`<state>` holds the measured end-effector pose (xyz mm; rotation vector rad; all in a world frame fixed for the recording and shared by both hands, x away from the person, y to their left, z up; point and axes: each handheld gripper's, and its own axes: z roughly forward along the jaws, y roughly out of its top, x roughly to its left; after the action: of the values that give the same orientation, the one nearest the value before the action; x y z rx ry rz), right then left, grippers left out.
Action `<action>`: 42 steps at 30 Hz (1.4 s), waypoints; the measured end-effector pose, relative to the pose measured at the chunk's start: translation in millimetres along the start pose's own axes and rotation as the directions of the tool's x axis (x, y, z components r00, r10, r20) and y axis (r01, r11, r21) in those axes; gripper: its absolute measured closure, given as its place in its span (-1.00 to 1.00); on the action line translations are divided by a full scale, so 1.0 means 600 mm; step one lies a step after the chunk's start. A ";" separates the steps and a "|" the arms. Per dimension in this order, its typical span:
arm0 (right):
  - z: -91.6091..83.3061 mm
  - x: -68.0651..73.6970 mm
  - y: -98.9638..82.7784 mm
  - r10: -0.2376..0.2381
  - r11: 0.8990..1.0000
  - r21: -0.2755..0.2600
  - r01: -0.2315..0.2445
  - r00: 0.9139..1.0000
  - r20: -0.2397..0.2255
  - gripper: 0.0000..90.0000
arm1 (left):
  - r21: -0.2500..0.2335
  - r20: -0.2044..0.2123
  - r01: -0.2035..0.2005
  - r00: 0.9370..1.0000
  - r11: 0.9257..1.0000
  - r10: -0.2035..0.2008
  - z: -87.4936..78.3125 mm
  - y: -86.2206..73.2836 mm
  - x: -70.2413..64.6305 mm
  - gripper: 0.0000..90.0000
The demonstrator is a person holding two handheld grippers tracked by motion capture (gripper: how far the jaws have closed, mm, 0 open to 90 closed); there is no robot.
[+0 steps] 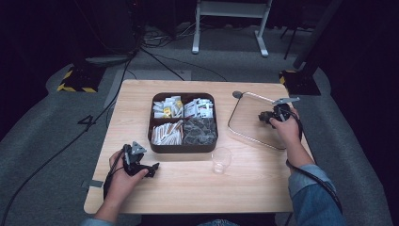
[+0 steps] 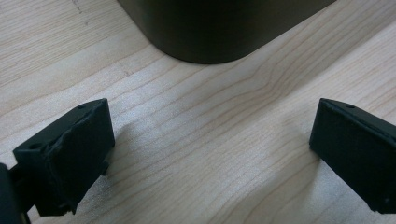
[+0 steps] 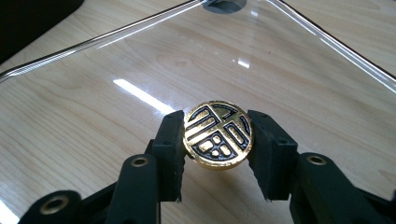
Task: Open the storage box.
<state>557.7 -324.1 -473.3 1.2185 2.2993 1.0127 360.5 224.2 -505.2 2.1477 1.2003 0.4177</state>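
Pale wooden table (image 1: 188, 188) fills the foreground; nearest, the left gripper (image 1: 149, 168) rests spread and empty beside the box (image 1: 183, 122). Farther right, the right gripper (image 3: 217, 140) pinches the gold knob (image 3: 218, 136) of the glass lid (image 1: 254, 123), which lies flat directly beneath it.

A divided box (image 1: 183, 147) of packets is set at the centre of the counter (image 1: 188, 188). A lid (image 1: 249, 123) lies flat to its right. A cup (image 1: 221, 160) stands below the box's lower right corner, just beside it.
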 end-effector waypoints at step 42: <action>0.002 -0.006 -0.021 0.068 0.996 -0.056 -0.069 0.998 -0.017 -0.04 | 0.000 0.000 0.000 1.000 1.000 0.000 0.000 0.000 0.000 -0.99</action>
<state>553.2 -331.0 -483.7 1.2790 2.2381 1.1065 360.4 224.1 -505.2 2.1470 1.2007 0.4178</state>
